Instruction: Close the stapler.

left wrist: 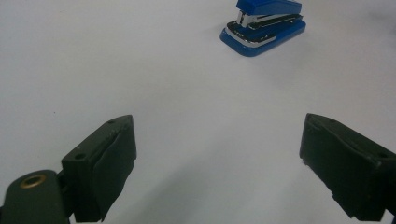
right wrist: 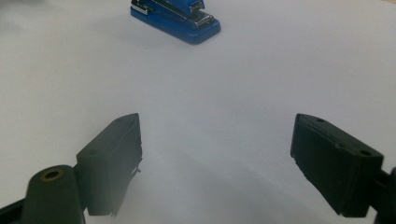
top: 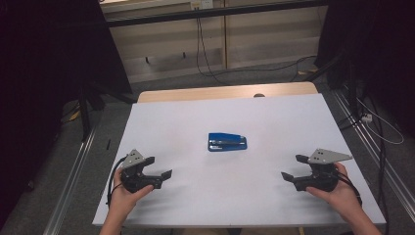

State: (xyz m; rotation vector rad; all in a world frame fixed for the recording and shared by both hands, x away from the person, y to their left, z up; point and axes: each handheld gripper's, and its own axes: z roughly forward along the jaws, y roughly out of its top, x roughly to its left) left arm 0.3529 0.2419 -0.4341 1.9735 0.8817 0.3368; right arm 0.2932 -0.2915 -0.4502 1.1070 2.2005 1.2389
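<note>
In the high view the left gripper (top: 160, 166) and right gripper (top: 293, 167) are hovering low at the near edge of the white counter (top: 274, 117), fingers spread wide and holding nothing, with the stapler (top: 227, 142) lying well apart from both at the middle. In the left gripper view the stapler (left wrist: 264, 25) is showing a glossy blue shell over a chromed magazine, so it is probably handling as a small, rigid, fairly dense, slippery thing. In the right gripper view the stapler (right wrist: 176, 17) is lying flat on its base, likely best pinched across its long flat sides near mid-length.
</note>
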